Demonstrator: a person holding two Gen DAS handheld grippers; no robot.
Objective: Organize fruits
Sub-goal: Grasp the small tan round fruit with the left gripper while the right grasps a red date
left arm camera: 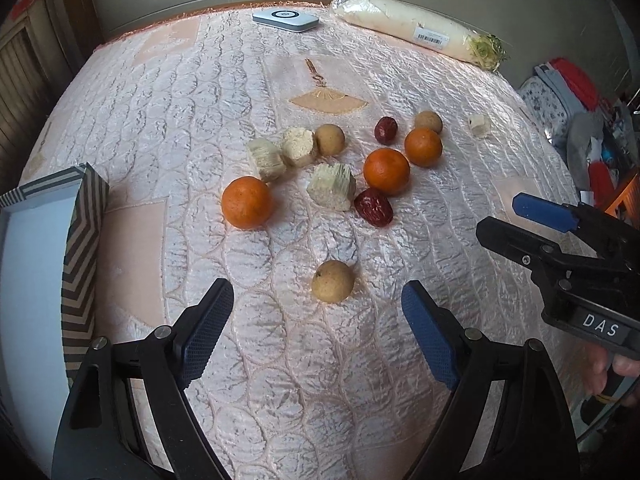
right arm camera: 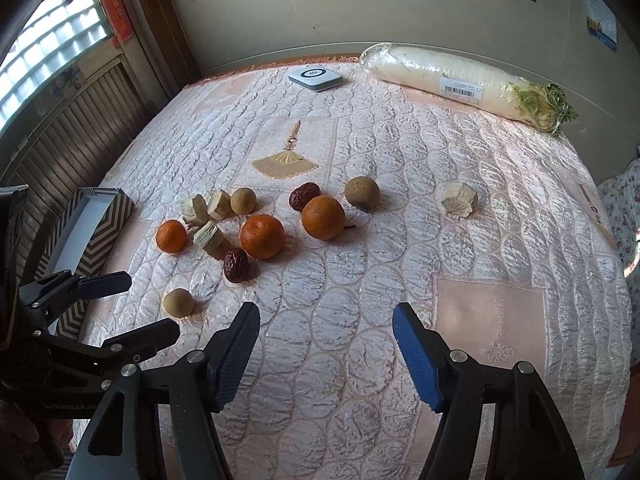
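Blue pads of the left gripper (left arm camera: 318,334) stand wide apart, with nothing between them; a tan round fruit (left arm camera: 333,282) lies on the cloth (left arm camera: 280,380) just ahead of the gap, untouched. The right gripper (right arm camera: 326,354) is also open and empty, over bare cloth, well to the right of the fruits.

Beyond the tan fruit, the rest lie in a loose cluster near the middle of the table: three oranges (left arm camera: 247,208), two red dates (left arm camera: 374,207), two more tan fruits (left arm camera: 329,140) and three pale fibrous chunks (left arm camera: 332,186). One date touches the middle orange (left arm camera: 386,171). A fourth chunk (left arm camera: 479,125) sits apart to the right.

At the left edge of the table lies a shallow box (left arm camera: 82,240) with chevron-striped sides, its pale inside showing nothing. At the far edge are a small white device (left arm camera: 285,20) and a wrapped white radish (left arm camera: 420,30).
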